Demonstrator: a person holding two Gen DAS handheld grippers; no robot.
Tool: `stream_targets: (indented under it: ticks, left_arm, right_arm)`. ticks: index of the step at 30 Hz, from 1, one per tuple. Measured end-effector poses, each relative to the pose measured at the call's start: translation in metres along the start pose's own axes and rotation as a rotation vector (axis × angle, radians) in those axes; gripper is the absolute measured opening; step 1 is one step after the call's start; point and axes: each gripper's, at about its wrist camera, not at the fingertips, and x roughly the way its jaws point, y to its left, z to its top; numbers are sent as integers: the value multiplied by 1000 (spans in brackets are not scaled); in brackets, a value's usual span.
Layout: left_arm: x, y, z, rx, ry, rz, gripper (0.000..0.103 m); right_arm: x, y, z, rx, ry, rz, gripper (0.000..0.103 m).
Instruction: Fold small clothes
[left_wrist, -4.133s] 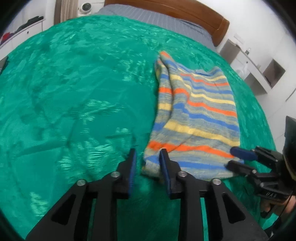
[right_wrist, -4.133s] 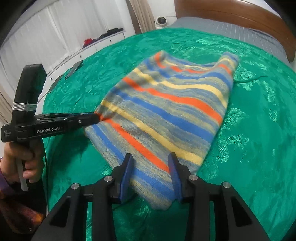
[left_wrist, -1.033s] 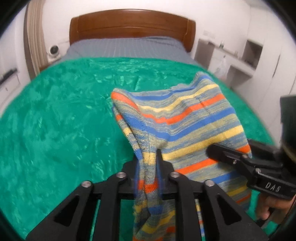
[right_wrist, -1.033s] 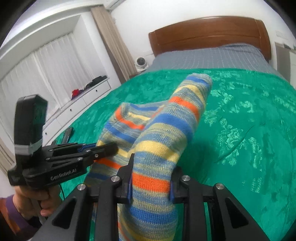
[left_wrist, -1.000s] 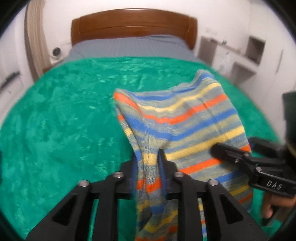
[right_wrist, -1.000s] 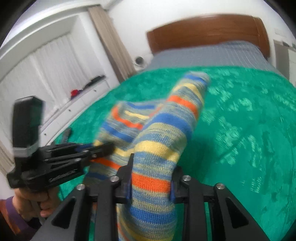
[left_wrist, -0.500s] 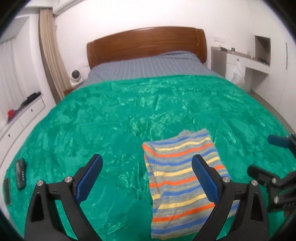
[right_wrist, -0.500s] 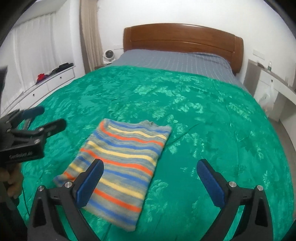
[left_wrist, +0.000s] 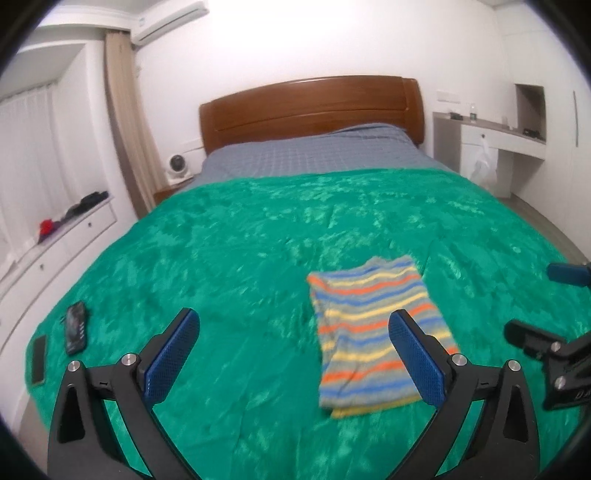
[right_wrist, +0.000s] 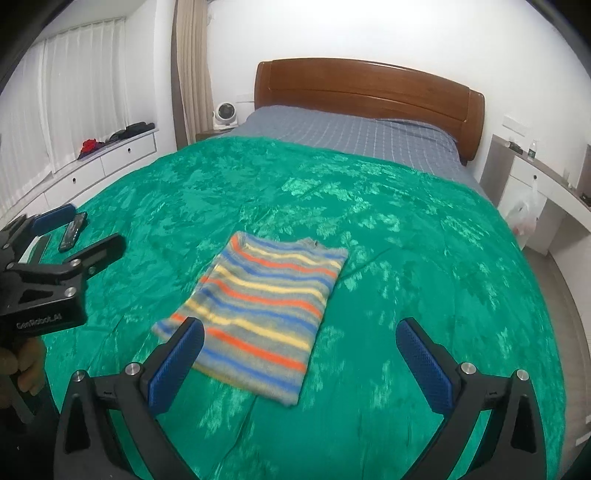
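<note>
L gripper (left_wrist: 293, 352) & R gripper (right_wrist: 299, 360): jaws just opened, now at widest, nothing between them. One striped sweater (right_wrist: 260, 315), folded, lies flat on green bedspread (right_wrist: 406, 240) — long axis runs near edge to headboard (right_wrist: 369, 92). Two dark flat items (left_wrist: 75, 326) at left edge.

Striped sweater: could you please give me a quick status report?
Left gripper and right gripper open, jaws just opened, empty. Striped sweater folded flat on green blanket. Nothing obstructing.

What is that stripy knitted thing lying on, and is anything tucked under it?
The striped garment lies folded on the green blanket. Only blanket shows around its edges; whatever is directly beneath is covered, as are its inner folded layers.
</note>
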Motion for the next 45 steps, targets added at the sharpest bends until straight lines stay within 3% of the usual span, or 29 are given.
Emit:
stream_targets:
  ticks: [9, 15, 20, 27, 35, 40, 45]
  left_arm:
    - [-47, 19, -47, -106, 62, 33, 103]
    - [-65, 22, -56, -77, 84, 109, 103]
    - [-66, 21, -59, -103, 127, 57, 103]
    - [-74, 19, -56, -136, 153, 16, 103]
    - [-85, 18, -46, -159, 176, -82, 103]
    - [-83, 9, -45, -127, 202, -40, 103]
    - [-84, -1, -46, -94, 200, -28, 103]
  right_arm:
    - [-38, 15, -44, 59, 59, -4, 102]
    - [-68, 24, -66, 45, 55, -25, 102]
    - [-78, 26, -70, 38, 74, -58, 102]
    - [-87, 28, -64, 60, 73, -60, 102]
    - [-96, 27, -55, 91, 83, -51, 102]
    - [-102, 31, -54, 54, 78, -132, 102]
    - [-109, 30, -55, 40, 74, -157, 102]
